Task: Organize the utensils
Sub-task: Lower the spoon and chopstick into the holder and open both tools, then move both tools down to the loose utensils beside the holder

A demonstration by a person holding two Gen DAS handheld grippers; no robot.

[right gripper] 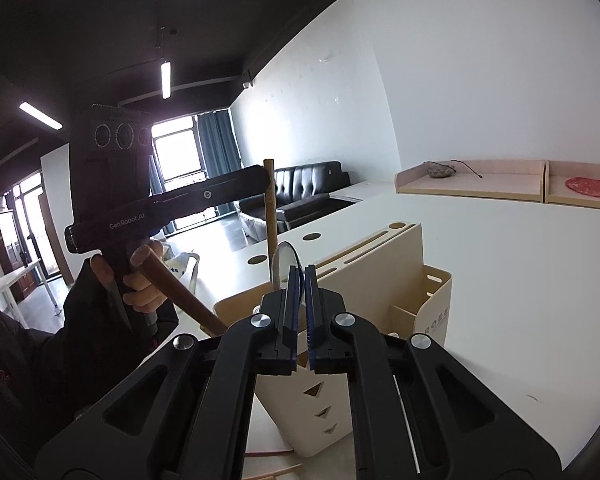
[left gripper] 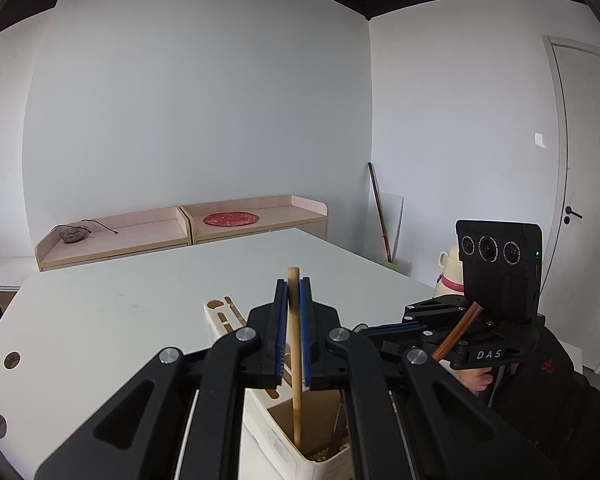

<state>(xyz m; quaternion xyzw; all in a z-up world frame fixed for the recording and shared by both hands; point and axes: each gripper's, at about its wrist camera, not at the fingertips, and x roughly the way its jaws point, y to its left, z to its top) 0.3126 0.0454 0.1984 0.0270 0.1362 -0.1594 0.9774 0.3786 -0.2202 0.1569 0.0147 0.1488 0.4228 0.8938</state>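
White table (left gripper: 120, 300) lies open toward 12 o'clock, its far edge meeting low wooden shelves (left gripper: 116, 236). Left gripper (left gripper: 294, 320) clamps a light bamboo stick (left gripper: 296, 360), long axis near upright, lower end inside the cream utensil holder (right gripper: 380, 280). Right gripper (right gripper: 301, 300) pinches a shiny metal spoon (right gripper: 284, 260) (bowl up, at 12 o'clock) above the holder; a brown round handle (right gripper: 176, 292) leans toward 10 o'clock

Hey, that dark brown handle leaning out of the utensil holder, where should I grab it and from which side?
Grip the brown handle on its bare upper stretch, above the utensil holder rim. It leans out toward the left gripper, so come from above on that open side, jaws across the shaft, probably pulling along its tilt.
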